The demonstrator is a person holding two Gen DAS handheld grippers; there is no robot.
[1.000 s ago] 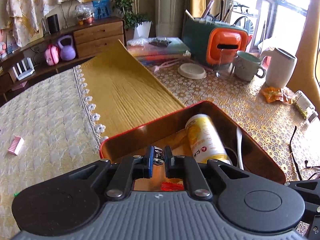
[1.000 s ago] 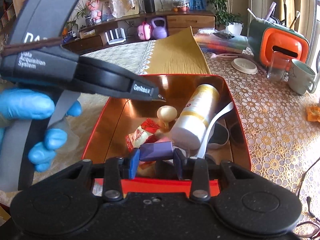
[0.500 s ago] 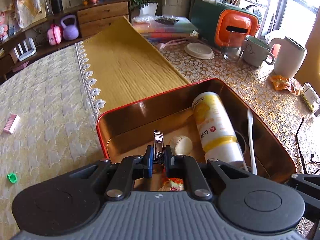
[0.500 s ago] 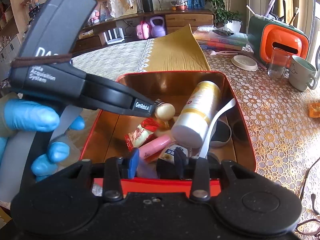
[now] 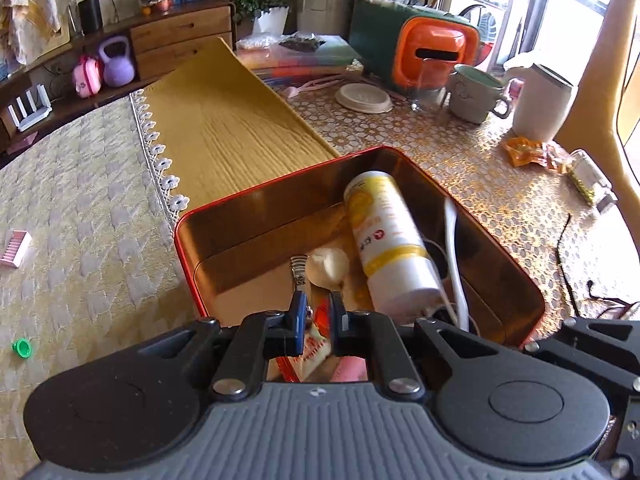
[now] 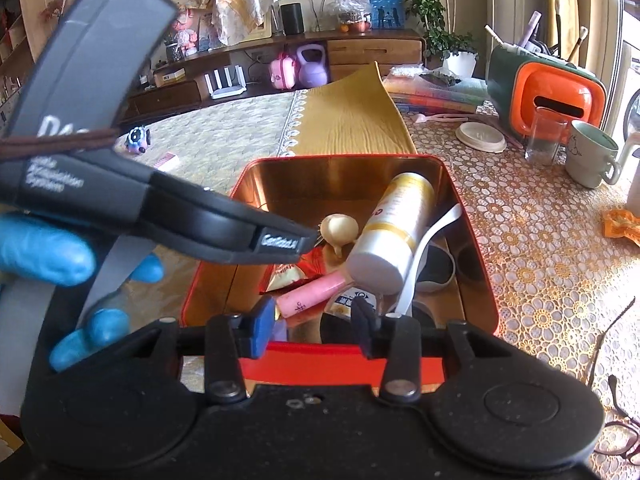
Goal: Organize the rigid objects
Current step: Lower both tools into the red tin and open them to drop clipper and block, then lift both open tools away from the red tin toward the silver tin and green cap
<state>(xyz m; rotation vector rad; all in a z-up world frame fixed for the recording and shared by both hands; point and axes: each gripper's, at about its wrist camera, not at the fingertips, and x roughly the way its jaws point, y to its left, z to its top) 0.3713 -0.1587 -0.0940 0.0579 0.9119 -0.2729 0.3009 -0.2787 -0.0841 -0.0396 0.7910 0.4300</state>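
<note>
The left gripper [image 5: 316,312] is hanging over the red tin [image 5: 240,200], its jaws pinched tight on a small metal clip [image 5: 298,270] that is poking out ahead of the fingertips, just beside a pale round piece [image 5: 328,266]; the right gripper [image 6: 314,320] is sitting at the tin's near rim with its jaws opening and nothing between them. Most of the sorting is looking done; a yellow-and-white bottle [image 6: 394,228], a pink tube [image 6: 312,294], a white spoon [image 6: 424,248] and a snack packet [image 6: 288,274] are already lying inside. A green cap [image 5: 22,347] and a pink block [image 5: 14,248] are still waiting out on the cloth. The tin's walls are standing steep, and the bare floor is lying toward its far left corner; the two grippers are crowding each other over that side.
</note>
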